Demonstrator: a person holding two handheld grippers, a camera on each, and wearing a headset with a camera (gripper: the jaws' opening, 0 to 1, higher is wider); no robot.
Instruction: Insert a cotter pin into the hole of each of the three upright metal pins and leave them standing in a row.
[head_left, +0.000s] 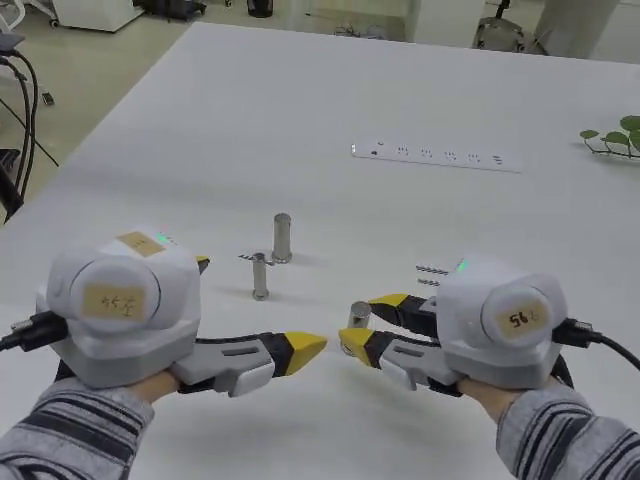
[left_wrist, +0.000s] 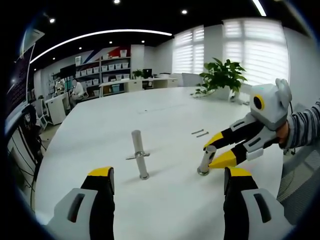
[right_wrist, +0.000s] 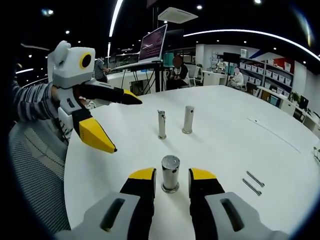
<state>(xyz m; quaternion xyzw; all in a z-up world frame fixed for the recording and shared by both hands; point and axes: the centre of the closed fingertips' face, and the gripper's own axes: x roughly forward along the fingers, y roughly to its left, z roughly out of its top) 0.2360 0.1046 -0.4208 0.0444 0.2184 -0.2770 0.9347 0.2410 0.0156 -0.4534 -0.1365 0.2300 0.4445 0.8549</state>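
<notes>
White table (head_left: 300, 110) is taking up most of the head view, running to the top edge. Left gripper (left_wrist: 169, 174) is sitting at the lower left of the head view. Its jaws are spreading wide, with bare tabletop between them in the left gripper view. Right gripper (right_wrist: 171, 175) is sitting at the lower right of the head view, pointing toward frame centre. Its jaws are standing apart on either side of the near pin (right_wrist: 170, 172). Thin gaps are showing on both sides in the right gripper view, so they are not clamping it. Power strip (head_left: 435, 155) is lying upper right of centre in the head view, well apart from the work. Plant (head_left: 615, 138) is peeking in at the right edge. Near pin is standing upright just below centre. Far pin (head_left: 282, 238) is standing upright left of centre. Middle pin (head_left: 260, 276) is standing just below-left of it, with an inserted cotter pin (head_left: 249, 257) crossing through near its top. Loose cotter pins (right_wrist: 252, 182) are lying flat at lower right of the right gripper view, near that gripper.
</notes>
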